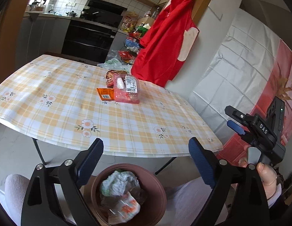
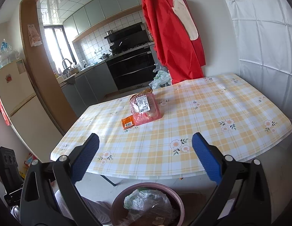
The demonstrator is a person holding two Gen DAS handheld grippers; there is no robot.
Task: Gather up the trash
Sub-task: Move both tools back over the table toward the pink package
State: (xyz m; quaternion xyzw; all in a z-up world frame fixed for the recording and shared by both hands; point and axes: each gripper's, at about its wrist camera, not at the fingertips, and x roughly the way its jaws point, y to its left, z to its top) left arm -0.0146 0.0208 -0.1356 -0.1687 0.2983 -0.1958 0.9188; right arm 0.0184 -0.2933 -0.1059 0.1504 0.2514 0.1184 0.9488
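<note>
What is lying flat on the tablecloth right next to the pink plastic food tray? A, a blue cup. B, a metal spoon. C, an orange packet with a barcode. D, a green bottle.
C: an orange packet with a barcode lies flat on the checked tablecloth, against the pink plastic tray.

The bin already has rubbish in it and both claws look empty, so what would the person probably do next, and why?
Probably reach the left gripper, open and empty above the bin, forward to the pink plastic tray on the table; it and the orange packet remain uncollected.
</note>
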